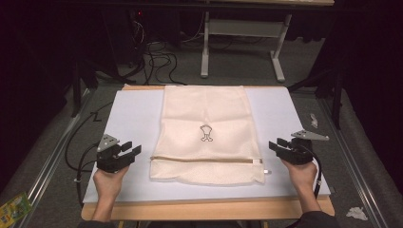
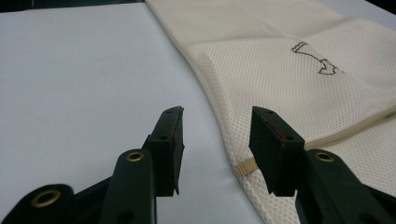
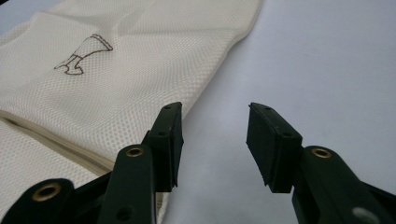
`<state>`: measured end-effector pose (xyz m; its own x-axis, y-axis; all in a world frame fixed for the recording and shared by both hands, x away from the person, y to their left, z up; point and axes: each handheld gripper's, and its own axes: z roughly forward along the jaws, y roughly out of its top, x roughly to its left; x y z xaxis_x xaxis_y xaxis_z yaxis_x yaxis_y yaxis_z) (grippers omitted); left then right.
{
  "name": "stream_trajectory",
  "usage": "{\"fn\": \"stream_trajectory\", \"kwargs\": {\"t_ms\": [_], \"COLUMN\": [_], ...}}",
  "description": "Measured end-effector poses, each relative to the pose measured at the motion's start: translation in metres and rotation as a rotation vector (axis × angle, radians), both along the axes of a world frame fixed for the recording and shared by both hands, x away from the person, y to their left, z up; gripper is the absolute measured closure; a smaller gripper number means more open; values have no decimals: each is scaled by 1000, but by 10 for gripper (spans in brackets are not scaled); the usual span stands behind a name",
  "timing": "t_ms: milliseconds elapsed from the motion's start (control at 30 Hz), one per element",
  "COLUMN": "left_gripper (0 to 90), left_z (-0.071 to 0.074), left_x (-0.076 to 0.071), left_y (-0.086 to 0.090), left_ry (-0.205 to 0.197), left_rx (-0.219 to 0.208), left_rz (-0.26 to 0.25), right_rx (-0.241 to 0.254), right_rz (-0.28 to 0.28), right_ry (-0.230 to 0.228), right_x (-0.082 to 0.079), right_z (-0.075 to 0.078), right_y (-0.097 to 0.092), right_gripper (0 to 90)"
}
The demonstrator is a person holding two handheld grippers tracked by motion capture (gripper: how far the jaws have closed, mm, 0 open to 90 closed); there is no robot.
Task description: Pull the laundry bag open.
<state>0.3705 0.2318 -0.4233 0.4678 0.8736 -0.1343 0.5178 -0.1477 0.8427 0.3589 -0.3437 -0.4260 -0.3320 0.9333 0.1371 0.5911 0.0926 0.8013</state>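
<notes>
- One mesh laundry bag (image 1: pixel 205 133) lies flat on the white board (image 1: pixel 128 114), centred between the board's left and right edges; its far end reaches the board's far edge, and its near end stops short of the near edge.
- The bag is cream, finely netted, and roughly rectangular — long from far to near. One small dark outline drawing (image 1: pixel 206 133) sits near its middle, and one zip line (image 1: pixel 204 160) runs across it close to the near end, with a small pull tab (image 1: pixel 258 162) at the right end.
- A fold or seam band shows along the zip in the left gripper view, and a little tan tab (image 2: pixel 246 167) sticks out at the bag's left side edge.
- Bare white strips run down both sides of the bag, wide and unobstructed — a narrower strip lies along the near edge.
- Two grippers: the left gripper (image 1: pixel 129 151) sits over the left strip, just beside the bag's left edge near the zip; its jaws stand apart with nothing between them, above bare board.
- The right gripper (image 1: pixel 279 145) sits over the right strip, just beside the bag's right edge; its jaws are likewise spread and empty.
- Two hands, the left hand (image 1: pixel 109 183) and the right hand (image 1: pixel 301 173), come in over the board's near edge.
</notes>
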Motion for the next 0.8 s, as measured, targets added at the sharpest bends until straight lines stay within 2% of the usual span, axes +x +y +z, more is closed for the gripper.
{"fn": "stream_trajectory", "kwargs": {"t_ms": [300, 500, 633, 800], "left_gripper": [534, 525, 520, 518], "left_z": [-3, -9, -15, -21], "left_x": [9, 15, 20, 24], "left_y": [5, 6, 3, 0], "left_ry": [-5, 3, 9, 14], "left_rx": [16, 15, 42, 49], "left_rz": [40, 61, 71, 77], "right_rx": [34, 31, 38, 31], "right_rz": [-61, -88, -111, -114], "right_ry": [-11, -10, 4, 7], "right_x": [-2, 0, 2, 3], "right_z": [-4, -13, -19, -25], "right_y": [-21, -29, -32, -32], "right_gripper": [570, 572, 573, 573]}}
